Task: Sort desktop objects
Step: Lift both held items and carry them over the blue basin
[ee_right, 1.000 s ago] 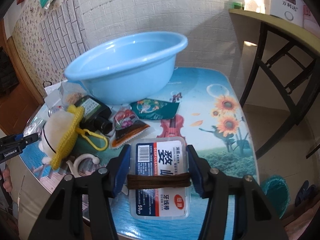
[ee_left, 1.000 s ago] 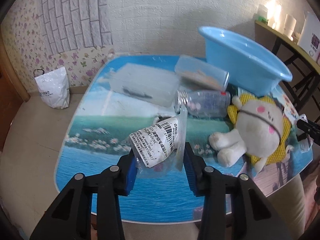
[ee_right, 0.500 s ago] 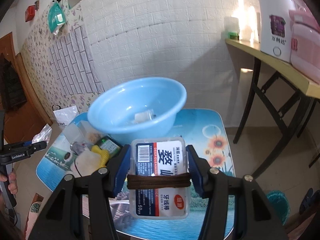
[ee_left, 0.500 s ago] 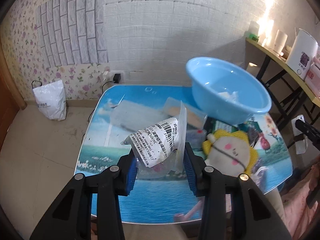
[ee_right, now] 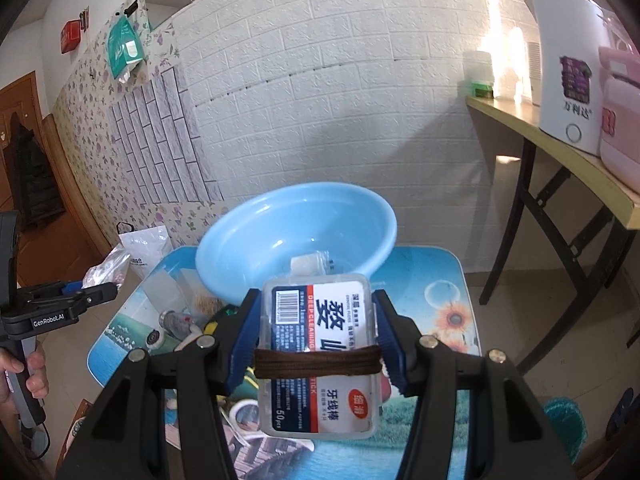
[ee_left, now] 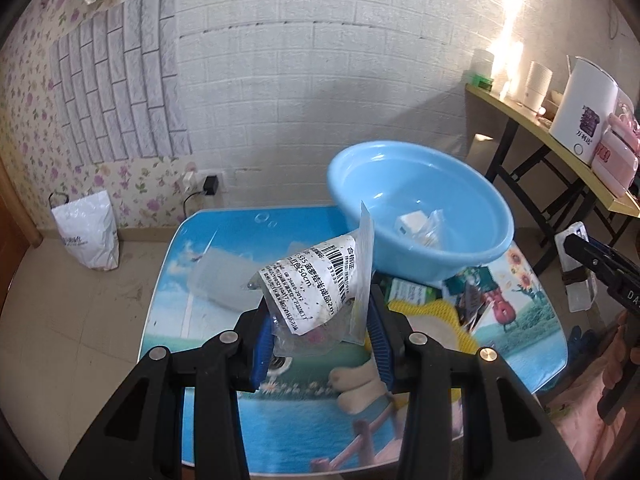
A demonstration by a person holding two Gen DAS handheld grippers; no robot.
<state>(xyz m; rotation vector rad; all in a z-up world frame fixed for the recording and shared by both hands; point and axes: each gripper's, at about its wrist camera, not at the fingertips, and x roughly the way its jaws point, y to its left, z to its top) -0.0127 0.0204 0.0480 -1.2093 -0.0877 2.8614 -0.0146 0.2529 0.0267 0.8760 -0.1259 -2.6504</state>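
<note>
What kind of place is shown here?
Probably a room in a home: a small low table with a printed scenic top, floral wallpaper beside white brick-pattern wall panels, and a white electric kettle on a side shelf.

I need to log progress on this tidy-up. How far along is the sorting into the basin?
Done: one small clear packet already lies in the blue basin. In hand: the left gripper holds a labelled plastic bag, the right gripper a floss pick box, both above the table. Left: a plush toy, a clear box and packets.
</note>
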